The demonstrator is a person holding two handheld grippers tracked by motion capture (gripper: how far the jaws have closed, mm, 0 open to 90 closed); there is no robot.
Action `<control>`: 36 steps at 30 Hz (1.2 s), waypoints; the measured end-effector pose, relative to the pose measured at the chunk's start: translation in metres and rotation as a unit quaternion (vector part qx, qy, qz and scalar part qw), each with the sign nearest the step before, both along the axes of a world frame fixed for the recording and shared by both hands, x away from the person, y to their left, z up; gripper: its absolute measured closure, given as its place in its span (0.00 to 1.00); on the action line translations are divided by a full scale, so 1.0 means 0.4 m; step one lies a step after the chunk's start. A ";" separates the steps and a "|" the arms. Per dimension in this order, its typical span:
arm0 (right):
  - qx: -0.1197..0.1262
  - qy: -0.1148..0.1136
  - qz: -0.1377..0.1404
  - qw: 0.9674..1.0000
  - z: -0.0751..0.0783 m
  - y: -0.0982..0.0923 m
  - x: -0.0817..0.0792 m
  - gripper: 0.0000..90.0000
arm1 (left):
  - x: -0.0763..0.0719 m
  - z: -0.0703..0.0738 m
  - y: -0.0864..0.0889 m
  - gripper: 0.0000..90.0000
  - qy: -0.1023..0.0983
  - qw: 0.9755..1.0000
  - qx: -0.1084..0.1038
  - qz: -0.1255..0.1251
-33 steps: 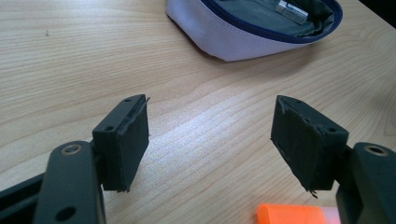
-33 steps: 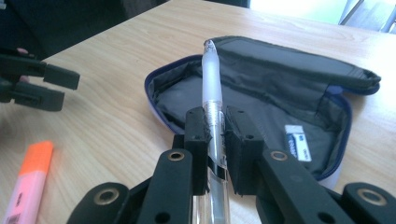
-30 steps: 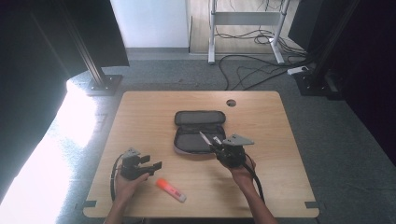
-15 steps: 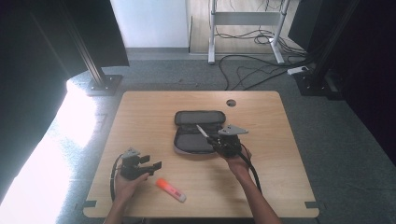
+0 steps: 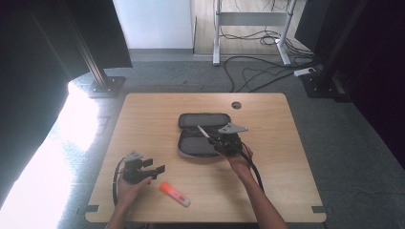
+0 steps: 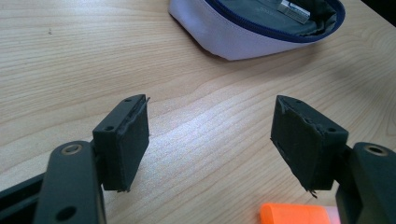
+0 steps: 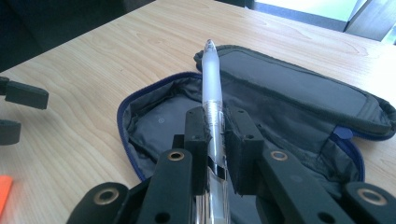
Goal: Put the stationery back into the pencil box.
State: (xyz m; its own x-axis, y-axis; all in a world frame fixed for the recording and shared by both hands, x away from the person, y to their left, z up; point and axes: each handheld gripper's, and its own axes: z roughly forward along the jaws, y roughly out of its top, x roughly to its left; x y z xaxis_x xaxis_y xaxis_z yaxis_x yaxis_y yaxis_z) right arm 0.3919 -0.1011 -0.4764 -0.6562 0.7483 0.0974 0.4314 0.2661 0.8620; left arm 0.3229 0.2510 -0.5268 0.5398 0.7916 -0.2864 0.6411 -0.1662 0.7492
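Since a second ago our right gripper (image 7: 215, 140) carried the pen (image 7: 211, 88) over the open case (image 5: 203, 136), fingers pinching mid-barrel. Light, stiff, slick; grip stays central. Left gripper (image 6: 210, 140) fingers spread.

Light wooden table (image 5: 286, 157) with rounded corners, a round cable hole (image 5: 236, 105) near the far edge and small notches along the near edge. On it toward the near left, an orange marker (image 5: 175, 193) with a pale end, lying slantwise. Beyond, grey carpet (image 5: 363, 143), black cables (image 5: 258, 71) trailing to a white power strip (image 5: 303, 72), a white desk frame (image 5: 250, 19) and black stand feet (image 5: 106, 87).
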 end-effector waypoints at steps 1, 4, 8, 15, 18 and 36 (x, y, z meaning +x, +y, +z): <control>-0.001 0.002 0.000 1.000 -0.001 0.001 0.004 0.87 | 0.000 0.000 0.000 0.32 -0.001 1.000 0.001 -0.001; -0.003 0.002 0.001 1.000 -0.005 0.005 0.012 0.87 | 0.000 0.000 0.001 0.32 0.000 1.000 0.001 0.000; -0.006 0.002 0.004 1.000 -0.009 0.013 0.022 0.87 | 0.000 0.000 0.001 0.32 0.000 1.000 -0.001 0.001; -0.015 0.004 0.006 1.000 -0.021 0.024 0.036 0.87 | 0.001 -0.001 0.003 0.32 0.000 1.000 -0.002 0.003; -0.016 0.005 0.007 1.000 -0.025 0.026 0.041 0.87 | 0.001 -0.001 0.004 0.32 0.000 1.000 -0.002 0.003; -0.034 0.012 0.009 0.999 -0.058 0.035 0.071 0.87 | 0.001 -0.001 0.005 0.32 0.001 1.000 -0.001 0.003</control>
State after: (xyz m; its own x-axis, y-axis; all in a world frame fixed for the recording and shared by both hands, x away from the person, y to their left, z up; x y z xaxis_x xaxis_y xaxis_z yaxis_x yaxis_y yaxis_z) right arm 0.4203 -0.0871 -0.4997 -0.6672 0.7423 0.0618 0.4457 0.3313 0.8316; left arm 0.3234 0.2532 -0.5272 0.5348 0.7940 -0.2889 0.6434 -0.1611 0.7484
